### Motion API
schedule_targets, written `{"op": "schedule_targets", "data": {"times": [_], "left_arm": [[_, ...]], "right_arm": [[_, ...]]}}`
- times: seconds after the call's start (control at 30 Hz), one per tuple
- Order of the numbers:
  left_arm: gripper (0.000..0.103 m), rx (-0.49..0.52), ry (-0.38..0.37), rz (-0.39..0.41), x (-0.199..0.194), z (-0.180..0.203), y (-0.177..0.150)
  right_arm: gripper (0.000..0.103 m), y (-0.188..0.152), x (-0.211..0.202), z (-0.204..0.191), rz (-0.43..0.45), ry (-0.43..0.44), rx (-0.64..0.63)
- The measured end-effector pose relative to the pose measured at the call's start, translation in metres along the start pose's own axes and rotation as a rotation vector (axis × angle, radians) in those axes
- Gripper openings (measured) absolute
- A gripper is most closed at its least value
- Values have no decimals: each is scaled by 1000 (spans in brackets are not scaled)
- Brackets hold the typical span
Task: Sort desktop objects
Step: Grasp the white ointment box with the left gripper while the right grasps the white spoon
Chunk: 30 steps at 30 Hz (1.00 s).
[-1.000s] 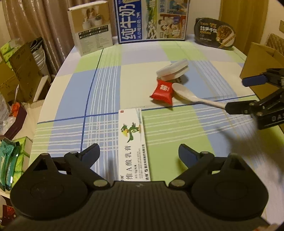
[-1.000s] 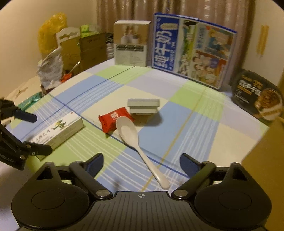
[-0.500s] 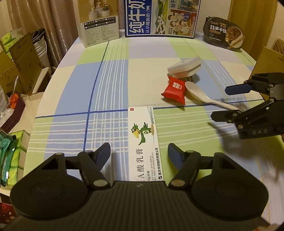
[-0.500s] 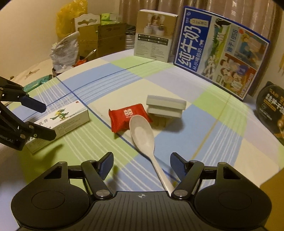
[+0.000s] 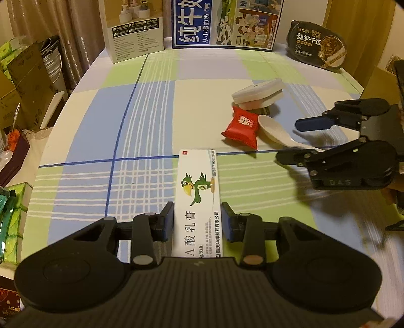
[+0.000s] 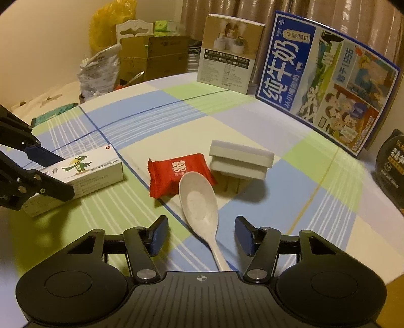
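A white ointment box (image 5: 198, 181) with a green bird lies lengthwise on the checked tablecloth. My left gripper (image 5: 198, 222) straddles its near end, jaws closing, both blue pads against its long sides. In the right wrist view the left gripper (image 6: 64, 176) clasps that box (image 6: 83, 169). A pale spoon (image 6: 199, 201) lies bowl-away, its handle running between the fingers of my right gripper (image 6: 202, 234). Those jaws are closing with clear gaps on both sides. A red candy packet (image 6: 179, 174) touches the spoon's bowl, and a white plug adapter (image 6: 240, 161) stands behind.
A blue milk carton box (image 5: 227, 22), a beige product box (image 5: 133, 27) and a black rice bowl (image 5: 318, 48) line the far edge. A cardboard box (image 5: 378, 83) stands at the right. Cartons and bags crowd the floor beyond the table's left edge.
Both pairs of jaws have narrowed. The left pads came in against the ointment box. The right gripper sank and moved forward along the spoon's handle.
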<state>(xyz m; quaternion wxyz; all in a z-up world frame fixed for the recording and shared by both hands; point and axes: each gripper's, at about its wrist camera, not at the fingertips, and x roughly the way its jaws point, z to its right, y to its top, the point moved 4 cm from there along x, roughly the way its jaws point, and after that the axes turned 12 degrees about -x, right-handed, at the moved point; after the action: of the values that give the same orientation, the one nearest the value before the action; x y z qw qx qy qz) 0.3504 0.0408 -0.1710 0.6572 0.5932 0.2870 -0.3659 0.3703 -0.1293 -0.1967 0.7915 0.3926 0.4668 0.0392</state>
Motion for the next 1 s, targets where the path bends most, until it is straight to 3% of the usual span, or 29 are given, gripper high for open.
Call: {"op": "schedule_targets", "data": {"times": [0.3,0.43,0.73,1.0], "left_arm": [[33,3,-15,1,2,9,0],[33,-1,-17,2,4,10,0],[33,-10,-14,-5,7,11,1],[33,15,-54,-29,5,24,-3]], "right_arm": [[43,2,5,2,42,13,10],[26,1,3,3,41,9,19],[25,-1,-10,-13,-37,16,11],[25,-6,-42,-22,-104,37,158]]}}
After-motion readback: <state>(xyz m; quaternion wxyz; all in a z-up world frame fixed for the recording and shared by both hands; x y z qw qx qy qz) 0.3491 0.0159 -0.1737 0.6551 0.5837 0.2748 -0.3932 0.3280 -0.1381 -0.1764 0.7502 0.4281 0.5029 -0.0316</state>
